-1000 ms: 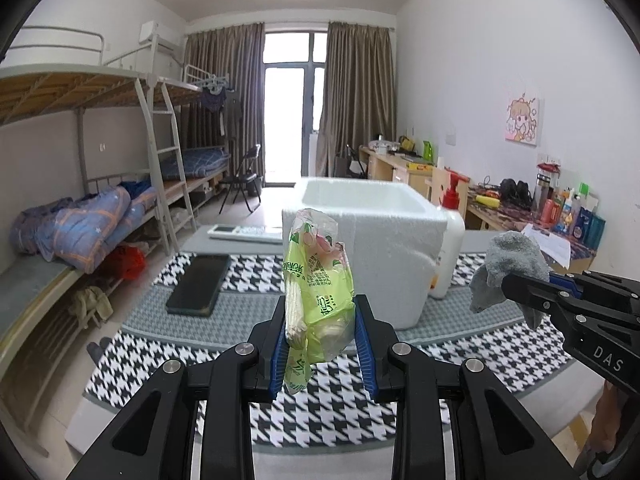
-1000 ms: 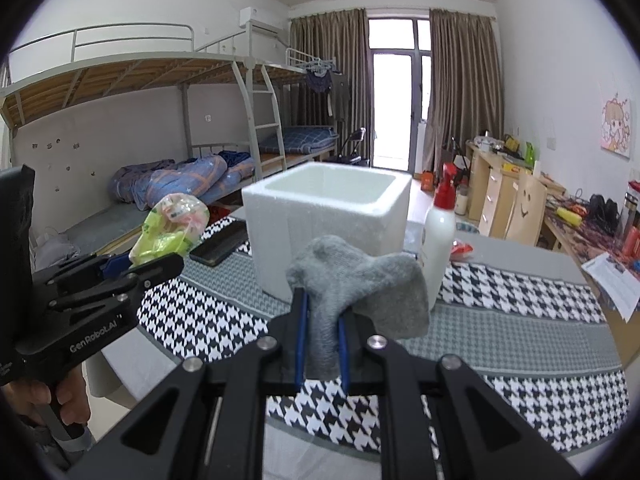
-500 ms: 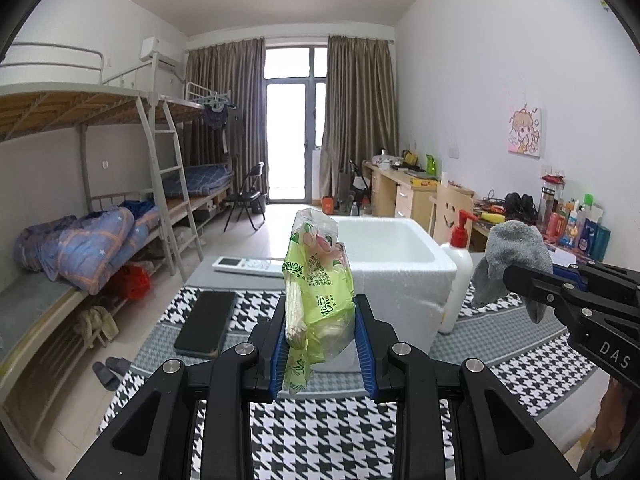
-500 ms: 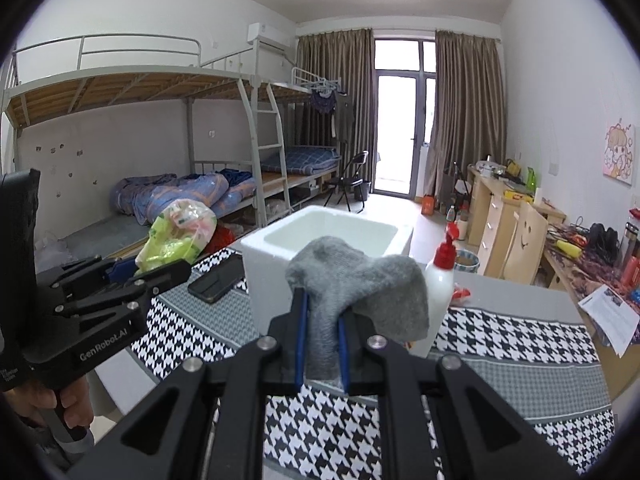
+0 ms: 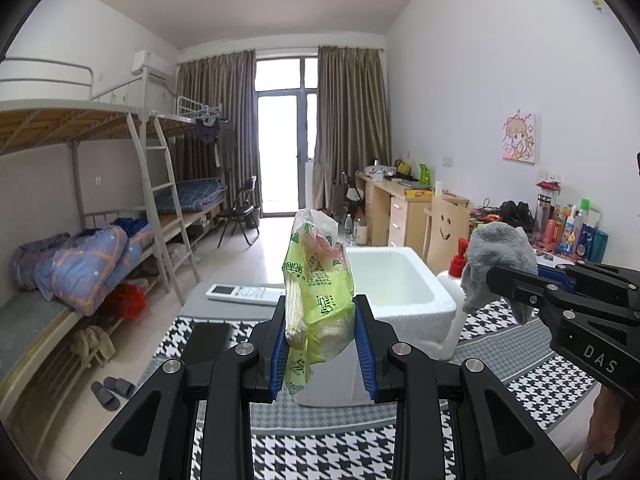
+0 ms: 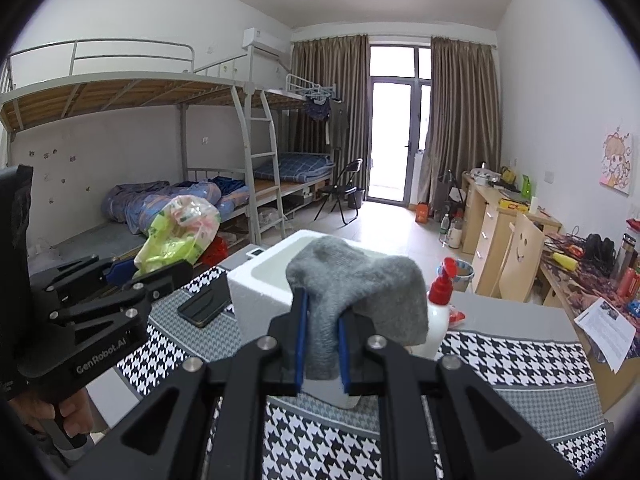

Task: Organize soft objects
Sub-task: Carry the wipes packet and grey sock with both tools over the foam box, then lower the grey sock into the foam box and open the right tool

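My left gripper [image 5: 320, 348] is shut on a green plastic snack bag [image 5: 318, 280] and holds it upright in the air, just before the near rim of the white foam box [image 5: 400, 292]. My right gripper [image 6: 322, 344] is shut on a grey sock [image 6: 360, 292], held above the table in front of the same box [image 6: 260, 276]. The sock also shows in the left wrist view [image 5: 496, 256], to the right of the box. The bag also shows in the right wrist view [image 6: 180, 232], at the left.
The table has a houndstooth cloth [image 5: 344, 452]. A black phone [image 5: 206, 340] and a white remote [image 5: 244, 294] lie left of the box. A white bottle with a red pump [image 6: 438, 316] stands at the box's right. Bunk beds [image 5: 100, 240] left, desks [image 5: 404, 208] right.
Both grippers have risen with their loads, so the box now sits lower in both views and its open inside shows. Both grips are unchanged.
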Action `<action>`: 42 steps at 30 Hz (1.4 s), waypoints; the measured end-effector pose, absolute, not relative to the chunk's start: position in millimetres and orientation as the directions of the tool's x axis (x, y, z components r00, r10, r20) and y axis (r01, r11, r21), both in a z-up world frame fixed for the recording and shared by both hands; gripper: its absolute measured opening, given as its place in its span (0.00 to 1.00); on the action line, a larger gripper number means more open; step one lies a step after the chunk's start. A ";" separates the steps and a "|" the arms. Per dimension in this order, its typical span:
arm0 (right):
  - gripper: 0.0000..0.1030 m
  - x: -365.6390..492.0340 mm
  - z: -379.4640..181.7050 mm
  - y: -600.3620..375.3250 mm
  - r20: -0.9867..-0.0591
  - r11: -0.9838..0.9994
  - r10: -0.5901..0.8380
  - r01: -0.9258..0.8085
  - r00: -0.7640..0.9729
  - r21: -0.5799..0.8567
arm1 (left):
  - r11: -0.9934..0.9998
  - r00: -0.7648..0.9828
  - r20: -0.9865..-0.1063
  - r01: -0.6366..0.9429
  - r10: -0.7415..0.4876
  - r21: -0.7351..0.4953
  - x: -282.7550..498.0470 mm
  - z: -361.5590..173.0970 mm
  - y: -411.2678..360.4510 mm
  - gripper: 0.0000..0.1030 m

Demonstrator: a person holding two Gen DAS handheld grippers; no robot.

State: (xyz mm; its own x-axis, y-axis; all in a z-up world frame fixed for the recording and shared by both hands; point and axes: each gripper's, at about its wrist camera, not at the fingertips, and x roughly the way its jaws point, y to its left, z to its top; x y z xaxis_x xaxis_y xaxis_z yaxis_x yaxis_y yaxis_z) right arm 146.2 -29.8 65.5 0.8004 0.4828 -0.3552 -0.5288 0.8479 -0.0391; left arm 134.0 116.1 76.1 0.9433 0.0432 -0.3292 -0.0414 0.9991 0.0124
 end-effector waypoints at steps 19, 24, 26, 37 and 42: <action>0.16 171.5 74.6 -17.2 -0.346 0.851 0.472 -0.522 0.811 -0.063 | 0.999 0.945 -0.324 -0.029 0.035 0.026 177.1 77.3 123.7 0.31; 0.16 184.2 74.8 -13.9 -0.351 0.854 0.466 -0.516 0.812 -0.060 | 0.999 0.946 -0.323 -0.022 0.032 0.035 188.1 77.9 123.7 0.31; 0.16 190.5 72.4 -14.4 -0.351 0.857 0.464 -0.512 0.813 -0.053 | 0.999 0.945 -0.326 -0.022 0.034 0.041 193.3 77.2 122.8 0.31; 0.16 211.6 66.6 -12.1 -0.354 0.873 0.448 -0.487 0.821 -0.025 | 0.999 0.941 -0.338 -0.008 0.020 0.036 216.5 72.8 123.6 0.31; 0.16 210.4 66.7 -7.1 -0.360 0.875 0.440 -0.483 0.823 -0.034 | 0.999 0.940 -0.340 0.006 0.007 0.037 217.7 71.7 124.1 0.31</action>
State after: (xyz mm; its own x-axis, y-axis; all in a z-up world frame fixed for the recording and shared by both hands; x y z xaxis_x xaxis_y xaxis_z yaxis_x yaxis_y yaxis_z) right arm 210.4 -7.1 66.7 0.8226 0.4399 -0.3604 -0.4829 0.8750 -0.0341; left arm 217.7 124.1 71.7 0.9404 0.0071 -0.3401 0.0058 0.9993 0.0371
